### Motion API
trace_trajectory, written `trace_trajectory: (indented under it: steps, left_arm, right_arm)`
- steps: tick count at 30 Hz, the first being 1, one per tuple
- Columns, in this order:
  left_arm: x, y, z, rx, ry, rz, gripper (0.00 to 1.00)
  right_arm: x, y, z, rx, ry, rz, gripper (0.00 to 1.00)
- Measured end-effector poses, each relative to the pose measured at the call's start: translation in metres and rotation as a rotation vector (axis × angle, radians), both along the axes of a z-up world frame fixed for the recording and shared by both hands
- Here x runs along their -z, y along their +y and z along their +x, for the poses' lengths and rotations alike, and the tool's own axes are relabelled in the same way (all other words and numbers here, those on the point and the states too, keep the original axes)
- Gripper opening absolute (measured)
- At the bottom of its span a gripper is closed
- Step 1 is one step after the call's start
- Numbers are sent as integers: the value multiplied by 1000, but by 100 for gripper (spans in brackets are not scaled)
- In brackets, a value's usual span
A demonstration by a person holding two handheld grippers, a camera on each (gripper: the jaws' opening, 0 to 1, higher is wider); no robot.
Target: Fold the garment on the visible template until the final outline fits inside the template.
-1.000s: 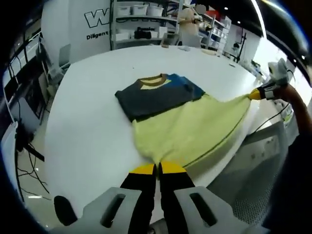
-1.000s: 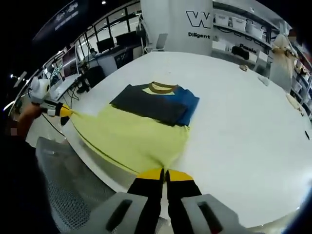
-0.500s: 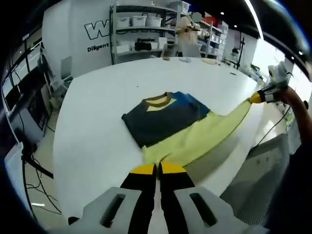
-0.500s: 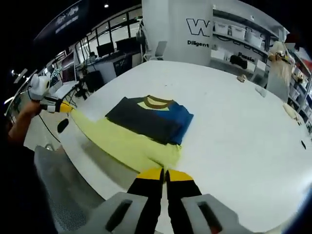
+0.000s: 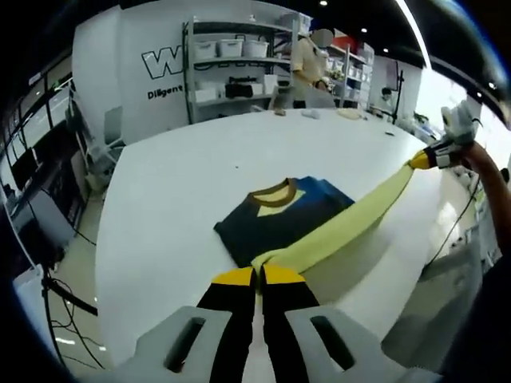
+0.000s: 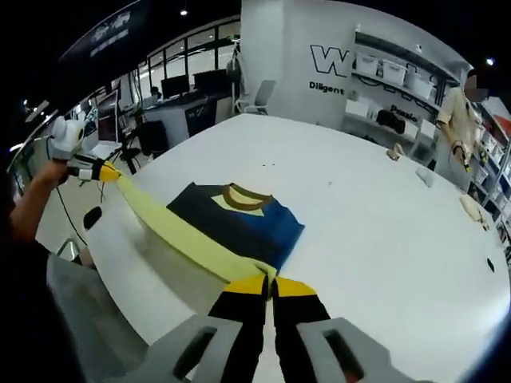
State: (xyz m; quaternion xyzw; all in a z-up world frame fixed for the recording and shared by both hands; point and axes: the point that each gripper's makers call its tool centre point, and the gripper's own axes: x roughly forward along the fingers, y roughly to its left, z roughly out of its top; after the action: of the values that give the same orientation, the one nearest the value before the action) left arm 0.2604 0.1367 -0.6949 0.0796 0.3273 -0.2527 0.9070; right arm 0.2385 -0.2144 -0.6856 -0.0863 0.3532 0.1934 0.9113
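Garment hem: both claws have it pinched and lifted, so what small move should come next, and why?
Probably carry the hem forward over the folded dark part and lower it. The left claw and right claw each grip a corner of the garment, its yellow hem stretched taut between them above the white table, while the collar end lies flat.

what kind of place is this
Likely a lab or workshop: a large white table, metal shelving stacked with storage bins, and computer desks along the side.
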Motion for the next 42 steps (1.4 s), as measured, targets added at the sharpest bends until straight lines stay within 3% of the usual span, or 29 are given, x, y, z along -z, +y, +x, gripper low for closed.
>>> trace_trajectory:
  steps: [12,26,33,42]
  left_arm:
    - [0,-1,55,-29,-21,-4,0]
    - [31,-3,121,-87,5,-21,0]
    - [52,-4,151,-114,33,-22,0]
    - [88,-6,175,-130,78,-16,0]
  right_arm:
    - [-4,2,56,-2,-40,1,0]
    - [17,0,117,9,-50,2,0]
    - [39,0,152,17,-47,-4,0]
    - [75,-3,176,34,-27,-6,0]
